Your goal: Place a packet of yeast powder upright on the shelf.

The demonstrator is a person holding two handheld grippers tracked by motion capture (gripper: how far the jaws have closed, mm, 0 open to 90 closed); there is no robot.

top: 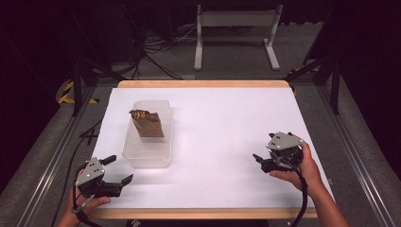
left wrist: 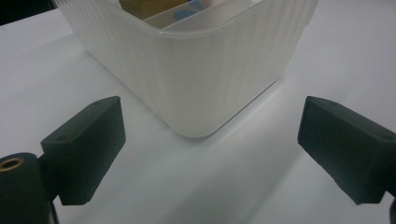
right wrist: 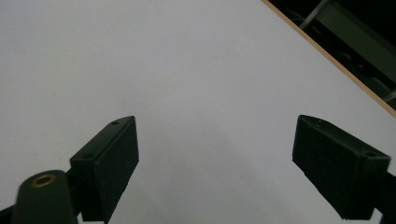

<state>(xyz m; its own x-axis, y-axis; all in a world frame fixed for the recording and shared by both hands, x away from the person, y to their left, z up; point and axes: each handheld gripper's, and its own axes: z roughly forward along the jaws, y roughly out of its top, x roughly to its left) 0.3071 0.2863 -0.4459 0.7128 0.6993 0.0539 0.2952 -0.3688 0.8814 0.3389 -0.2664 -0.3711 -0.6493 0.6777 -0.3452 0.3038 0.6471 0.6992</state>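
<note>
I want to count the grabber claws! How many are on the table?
2. The left gripper is at the near left corner, open, by the plastic tub. The right gripper is at the near right, open over the bare white table.

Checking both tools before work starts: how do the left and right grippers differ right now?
The left gripper sits close to the translucent tub, facing it; the right gripper sits far from it, facing bare white tabletop. Both are hand-held, jaws open and empty.
</note>
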